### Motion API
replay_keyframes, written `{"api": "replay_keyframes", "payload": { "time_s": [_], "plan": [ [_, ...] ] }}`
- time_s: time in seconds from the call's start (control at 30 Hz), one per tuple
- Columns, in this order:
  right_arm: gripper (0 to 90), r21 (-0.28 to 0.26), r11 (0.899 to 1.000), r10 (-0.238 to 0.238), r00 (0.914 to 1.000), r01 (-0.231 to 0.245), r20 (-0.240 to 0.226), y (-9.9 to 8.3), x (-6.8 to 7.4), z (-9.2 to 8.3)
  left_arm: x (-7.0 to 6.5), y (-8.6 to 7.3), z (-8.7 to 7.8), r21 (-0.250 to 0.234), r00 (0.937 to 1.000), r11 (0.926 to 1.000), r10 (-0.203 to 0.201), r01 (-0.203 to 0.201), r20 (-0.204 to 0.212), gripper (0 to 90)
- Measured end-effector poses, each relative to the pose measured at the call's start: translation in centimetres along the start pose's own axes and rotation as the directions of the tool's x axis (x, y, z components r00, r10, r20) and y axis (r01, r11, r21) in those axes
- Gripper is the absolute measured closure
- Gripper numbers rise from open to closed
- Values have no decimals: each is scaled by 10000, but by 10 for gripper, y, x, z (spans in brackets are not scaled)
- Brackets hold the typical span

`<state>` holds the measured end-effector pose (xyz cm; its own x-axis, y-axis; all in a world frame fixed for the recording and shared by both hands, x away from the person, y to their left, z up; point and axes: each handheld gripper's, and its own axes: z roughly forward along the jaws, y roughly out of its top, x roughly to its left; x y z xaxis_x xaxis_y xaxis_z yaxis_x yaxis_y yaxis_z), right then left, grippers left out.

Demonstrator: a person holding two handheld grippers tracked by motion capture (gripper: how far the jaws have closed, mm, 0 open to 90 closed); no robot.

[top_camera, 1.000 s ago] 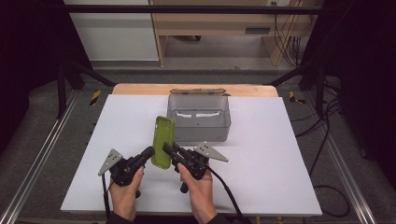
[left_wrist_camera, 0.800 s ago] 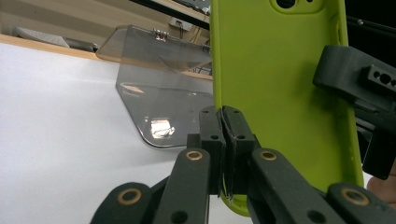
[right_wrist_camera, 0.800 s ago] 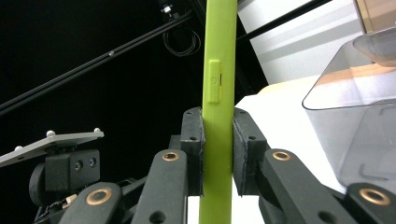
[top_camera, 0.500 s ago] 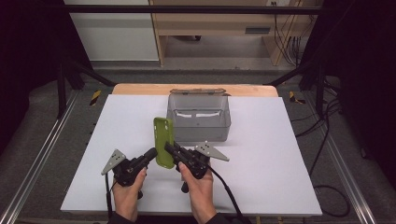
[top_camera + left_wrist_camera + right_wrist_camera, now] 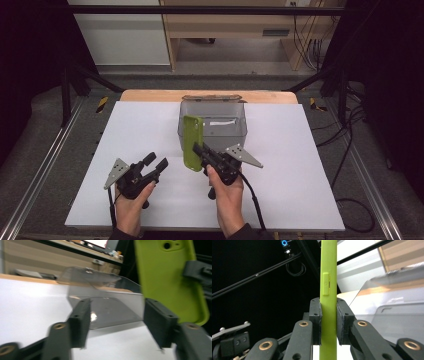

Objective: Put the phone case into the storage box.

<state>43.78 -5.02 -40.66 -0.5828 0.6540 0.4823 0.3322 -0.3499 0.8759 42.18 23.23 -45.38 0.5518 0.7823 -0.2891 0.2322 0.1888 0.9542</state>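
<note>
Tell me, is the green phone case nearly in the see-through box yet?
Partway. Done: the left tool has just let go, its jaws opening with nothing between them. In hand: the right tool pinches the green phone case, held in the air just before the clear plastic box. Left, probably: placing the case inside and releasing.

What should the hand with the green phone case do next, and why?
Probably carry the green phone case a little forward and over the clear plastic box. The right gripper is clamped on the case's edge and holds it upright off the table, right beside the box. The left gripper has just opened its jaws, with nothing between them, and sits apart from the case, so the right hand alone has it.
</note>
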Motion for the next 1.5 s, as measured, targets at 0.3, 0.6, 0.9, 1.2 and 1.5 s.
{"api": "replay_keyframes", "payload": {
  "time_s": [0.3, 0.6, 0.9, 1.2, 1.5],
  "plan": [
    [772, 203, 9998, -42, 9987, 32, 502, 38, -15, -8, 19, 9, -31, 210, 9869, 9950, 1000, -981, -1270, 181],
    [772, 716, 9973, 118, 9956, -186, 933, 78, -32, -6, 27, 5, -50, 596, 9725, 9858, 1650, -1572, -1644, 74],
    [772, 1094, 9939, -21, 9887, -145, 1499, 93, -49, 6, 30, 4, -50, 553, 9750, 9891, 1441, -1365, -1693, 65],
    [772, 1282, 9858, -1374, 9600, 1085, 2441, 104, -56, 23, 34, 4, -51, 518, 9749, 9884, 1491, -1424, -1651, 46],
    [772, 1286, 9882, -1197, 9441, 834, 3073, 111, -71, 36, 33, 4, -50, 441, 9781, 9887, 1484, -1435, -1458, 38]
  ]
}}
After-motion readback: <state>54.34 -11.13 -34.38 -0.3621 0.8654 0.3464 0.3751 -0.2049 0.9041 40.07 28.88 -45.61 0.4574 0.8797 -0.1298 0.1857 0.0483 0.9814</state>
